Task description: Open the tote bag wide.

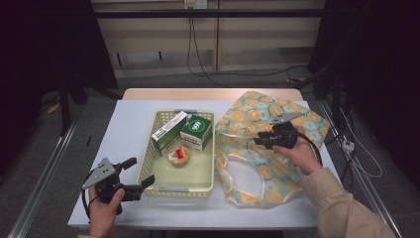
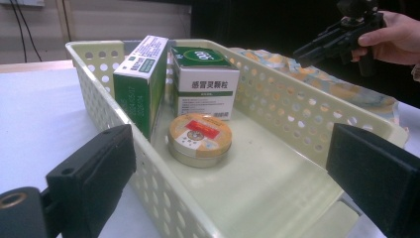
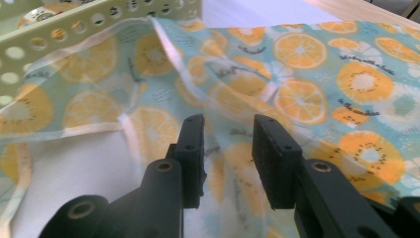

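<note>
The left tool (image 1: 141, 172) hangs at the near left of the tabletop (image 1: 124, 129), jaws spread wide and holding nothing. Its jaws straddle the near end of the basket (image 2: 277, 99). Just beyond them in the basket lies a round tin (image 2: 199, 139), and past the tin stand two green-and-white boxes (image 2: 205, 82), upright against the far wall. All three look untouched.

Farther right, the right tool (image 1: 258, 140) hovers low over the fruit-print bag (image 1: 257, 148), which lies flat on the tabletop with one edge touching the basket's side. Its jaws stand partly apart with a gap between them, and no cloth is pinched yet; the bag's pale-trimmed rim sits just ahead of them.

I judge the packing barely begun: the bag must first be gripped and opened, then tin and boxes moved across.
</note>
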A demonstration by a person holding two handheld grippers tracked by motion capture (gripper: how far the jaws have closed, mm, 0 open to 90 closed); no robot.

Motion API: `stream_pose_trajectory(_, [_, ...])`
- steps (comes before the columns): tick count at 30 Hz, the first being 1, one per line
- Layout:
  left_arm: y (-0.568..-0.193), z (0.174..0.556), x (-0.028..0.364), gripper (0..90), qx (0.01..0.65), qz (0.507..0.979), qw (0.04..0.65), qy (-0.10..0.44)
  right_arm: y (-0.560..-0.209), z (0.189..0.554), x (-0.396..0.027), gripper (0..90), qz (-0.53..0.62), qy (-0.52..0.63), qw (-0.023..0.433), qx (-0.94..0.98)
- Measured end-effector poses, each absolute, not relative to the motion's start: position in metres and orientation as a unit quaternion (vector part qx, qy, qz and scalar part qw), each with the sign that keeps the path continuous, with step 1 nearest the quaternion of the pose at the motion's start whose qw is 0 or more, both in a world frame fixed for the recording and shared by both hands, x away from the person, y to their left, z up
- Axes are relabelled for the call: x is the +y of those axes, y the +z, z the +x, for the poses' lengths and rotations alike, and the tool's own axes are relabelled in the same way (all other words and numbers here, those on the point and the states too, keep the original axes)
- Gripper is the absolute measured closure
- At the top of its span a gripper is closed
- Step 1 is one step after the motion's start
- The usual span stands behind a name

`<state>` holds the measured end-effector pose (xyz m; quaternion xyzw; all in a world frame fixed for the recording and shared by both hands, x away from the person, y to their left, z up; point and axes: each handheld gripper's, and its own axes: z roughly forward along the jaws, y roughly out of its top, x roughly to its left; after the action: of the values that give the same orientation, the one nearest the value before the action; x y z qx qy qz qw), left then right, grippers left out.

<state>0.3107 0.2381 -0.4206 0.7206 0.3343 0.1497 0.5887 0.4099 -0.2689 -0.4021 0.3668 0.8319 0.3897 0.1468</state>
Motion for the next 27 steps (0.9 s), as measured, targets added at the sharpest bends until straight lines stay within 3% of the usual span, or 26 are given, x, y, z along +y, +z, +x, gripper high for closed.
stream_pose_trajectory(10, [-0.42,0.311,0.237,5.1,0.33,0.724,0.587,0.15,-0.431,0.39,-0.256,70.5,0.342,0.374,0.114,0.855])
stream_pose_trajectory(12, [-0.42,0.31,0.237,5.1,0.331,0.723,0.587,0.15,-0.443,0.391,-0.257,63.4,0.353,0.36,0.118,0.855])
stream_pose_trajectory(15, [-0.42,0.31,0.237,5.2,0.33,0.724,0.587,0.152,-0.453,0.394,-0.263,60.7,0.367,0.346,0.131,0.853])
stream_pose_trajectory(23, [-0.421,0.311,0.236,5.1,0.331,0.725,0.585,0.151,-0.454,0.404,-0.285,45.3,0.403,0.34,0.17,0.833])
stream_pose_trajectory(27, [-0.422,0.311,0.235,5.2,0.332,0.726,0.583,0.15,-0.453,0.411,-0.292,44.7,0.413,0.337,0.193,0.824])
